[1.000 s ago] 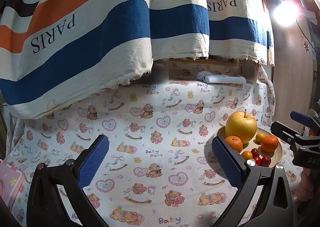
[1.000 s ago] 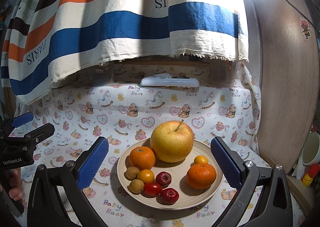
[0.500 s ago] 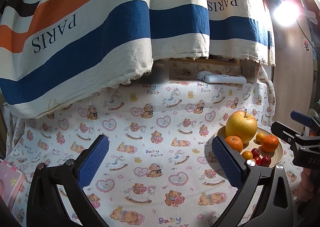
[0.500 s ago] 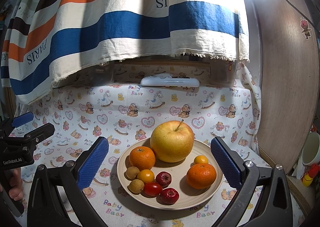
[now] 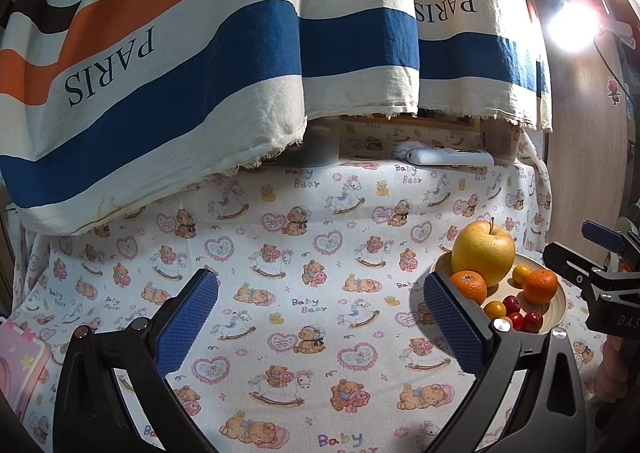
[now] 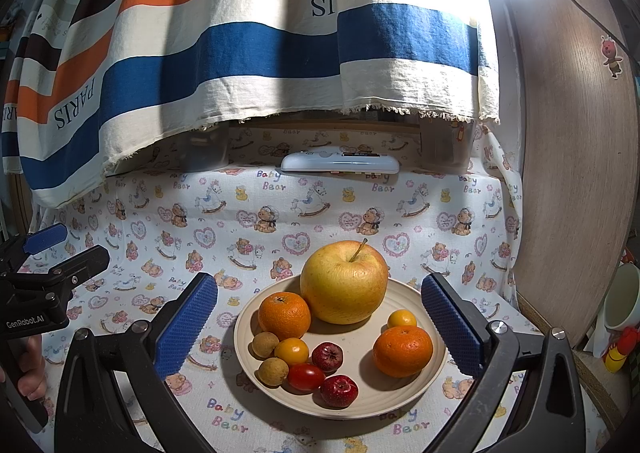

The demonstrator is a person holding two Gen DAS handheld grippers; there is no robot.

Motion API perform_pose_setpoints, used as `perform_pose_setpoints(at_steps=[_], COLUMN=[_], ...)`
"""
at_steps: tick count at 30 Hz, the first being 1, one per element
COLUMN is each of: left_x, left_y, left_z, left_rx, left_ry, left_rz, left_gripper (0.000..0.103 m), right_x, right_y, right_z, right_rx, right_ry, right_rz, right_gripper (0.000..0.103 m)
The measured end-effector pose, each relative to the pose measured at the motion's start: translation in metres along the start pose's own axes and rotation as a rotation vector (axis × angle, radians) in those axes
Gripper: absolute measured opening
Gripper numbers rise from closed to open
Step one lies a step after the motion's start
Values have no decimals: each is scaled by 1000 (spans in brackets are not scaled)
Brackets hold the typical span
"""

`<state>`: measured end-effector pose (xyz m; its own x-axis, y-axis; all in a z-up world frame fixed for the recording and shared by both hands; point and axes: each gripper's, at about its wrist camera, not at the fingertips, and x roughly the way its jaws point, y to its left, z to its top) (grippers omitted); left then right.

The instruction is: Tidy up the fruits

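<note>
A cream plate (image 6: 412,295) on the bear-print tablecloth holds a large yellow apple (image 6: 344,281), two oranges (image 6: 284,315) (image 6: 402,351), small yellow, brown and red fruits and a cherry tomato (image 6: 306,376). My right gripper (image 6: 320,329) hangs open just above and in front of the plate, its blue pads either side of it. My left gripper (image 5: 318,319) is open over bare tablecloth, with the plate (image 5: 558,307) and apple (image 5: 482,253) to its right. Each gripper shows at the edge of the other's view, held by a hand.
A striped "PARIS" cloth (image 6: 240,53) hangs over the table's back. A white remote-like device (image 6: 340,163) lies at the back. A wooden panel (image 6: 576,173) stands at the right, with a mug (image 6: 622,303) beyond it. A pink box (image 5: 20,365) sits at the left edge.
</note>
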<state>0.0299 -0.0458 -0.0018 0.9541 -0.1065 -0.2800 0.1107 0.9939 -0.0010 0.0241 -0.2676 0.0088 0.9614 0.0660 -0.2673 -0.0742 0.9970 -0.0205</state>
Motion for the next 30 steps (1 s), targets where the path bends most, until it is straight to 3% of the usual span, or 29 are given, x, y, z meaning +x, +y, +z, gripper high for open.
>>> perform_pose_setpoints(at_steps=[30], left_x=[0], left_y=[1], left_z=[-1], left_rx=[2], left_ry=[1], left_rz=[-1], left_gripper=[102], right_x=[0], right_y=[0], right_z=[0], right_rx=[0], right_ry=[0], right_rz=[0], right_gripper=[103])
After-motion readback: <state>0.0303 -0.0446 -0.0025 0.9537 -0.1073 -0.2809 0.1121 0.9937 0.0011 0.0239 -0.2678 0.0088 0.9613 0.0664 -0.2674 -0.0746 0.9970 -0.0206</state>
